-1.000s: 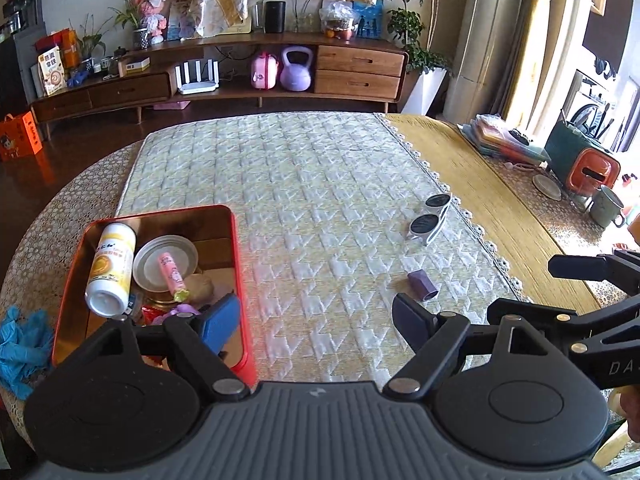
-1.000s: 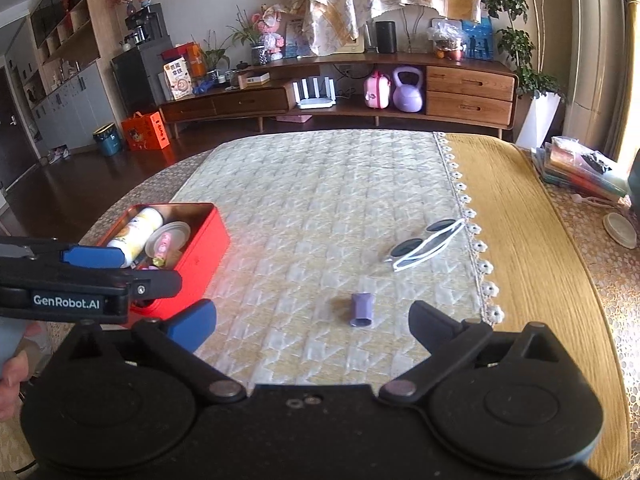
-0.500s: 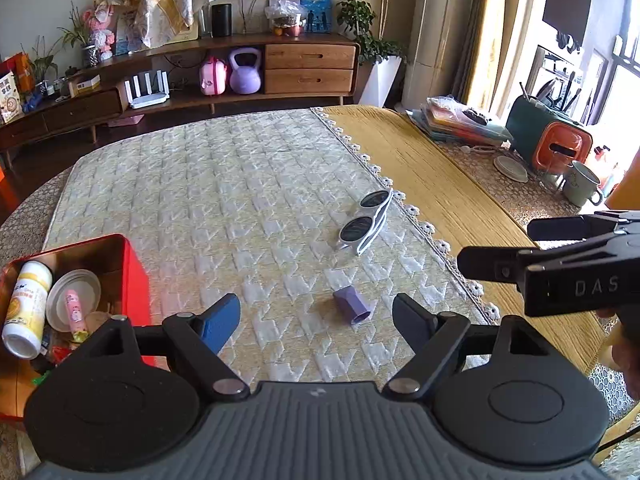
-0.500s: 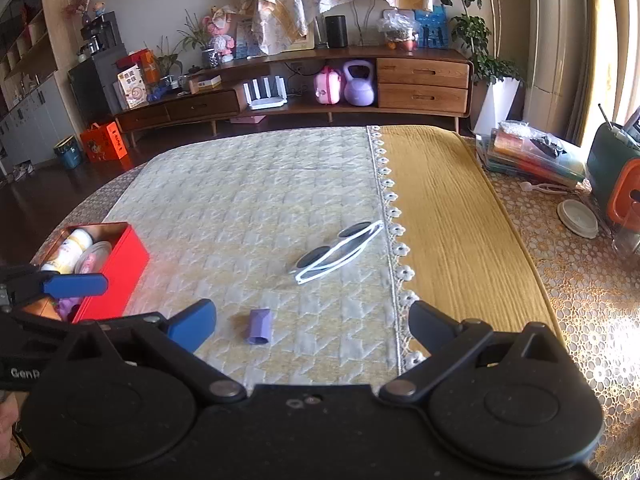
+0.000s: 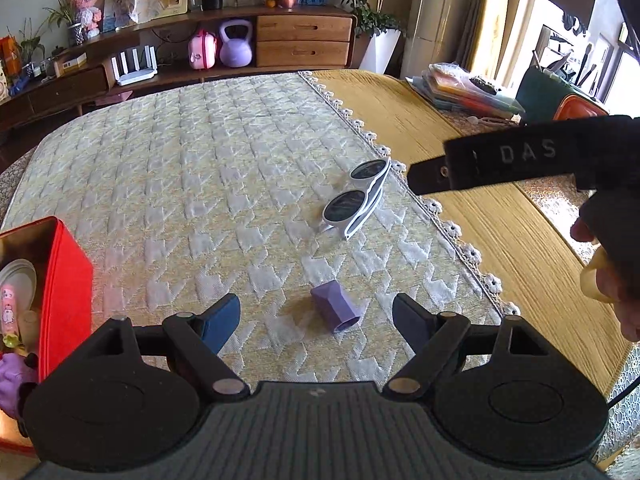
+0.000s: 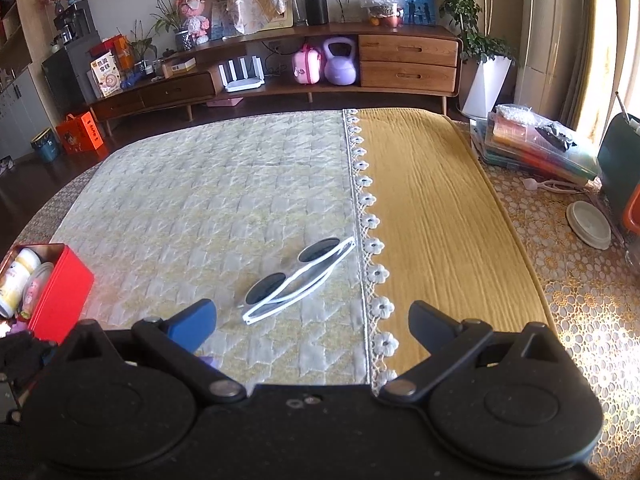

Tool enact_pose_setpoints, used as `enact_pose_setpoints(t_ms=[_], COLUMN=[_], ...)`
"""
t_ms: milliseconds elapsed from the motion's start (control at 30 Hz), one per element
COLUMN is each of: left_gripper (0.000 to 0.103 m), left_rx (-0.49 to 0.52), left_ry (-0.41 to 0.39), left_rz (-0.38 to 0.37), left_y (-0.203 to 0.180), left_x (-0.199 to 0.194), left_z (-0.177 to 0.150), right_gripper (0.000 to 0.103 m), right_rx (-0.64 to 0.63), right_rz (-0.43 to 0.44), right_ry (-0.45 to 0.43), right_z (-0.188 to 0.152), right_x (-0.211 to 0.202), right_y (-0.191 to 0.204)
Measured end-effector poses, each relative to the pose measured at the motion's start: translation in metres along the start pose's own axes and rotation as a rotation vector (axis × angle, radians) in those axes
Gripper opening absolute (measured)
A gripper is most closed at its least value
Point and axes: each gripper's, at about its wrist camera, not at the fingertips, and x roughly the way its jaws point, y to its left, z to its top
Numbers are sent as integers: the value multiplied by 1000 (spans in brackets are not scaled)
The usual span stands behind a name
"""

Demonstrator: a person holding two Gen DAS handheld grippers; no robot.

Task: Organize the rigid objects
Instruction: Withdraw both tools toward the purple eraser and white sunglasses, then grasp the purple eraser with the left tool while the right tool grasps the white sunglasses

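From the left wrist view, a red tin sits at 9 o'clock with a pink tube inside; the right wrist view alone shows a white bottle in that tin. The left gripper has its 2 jaws spread wide, and a small purple cap lies on the quilted cloth between them, touching neither. The right wrist view shows only a sliver of that cap by its blue finger. White sunglasses lie folded at 1 o'clock from the cap, near the lace edging. The right gripper is also spread, empty, with the sunglasses just ahead at 12 o'clock. Only the right wrist view shows a white lid at 3 o'clock.
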Motion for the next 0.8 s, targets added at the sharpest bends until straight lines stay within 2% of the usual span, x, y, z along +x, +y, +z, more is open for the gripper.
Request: enact_pose_setpoints(t_ms=[233,333,433,600,733,800], left_gripper=[83,83,83,83,83,83], left_rx=[-2,-2,-1,25,34,38], left_ry=[29,25,17,7,9,10], left_rz=[37,38,34,36,34,35], left_y=[-1,-1,-3,-12,-14,-16], left_x=[24,30,34,41,46,48], left_z=[-5,-5,-6,-8,-10,-11], right_gripper=[100,96,88,69,67,56], right_rx=[48,79,136,160,184,173], right_rz=[-36,-63,-59,-86,-100,-120], right_ry=[34,48,79,103,102,97], right_z=[18,21,22,21,23,23], right_x=[49,67,85,100,105,107], right_y=[2,1,-2,0,1,3])
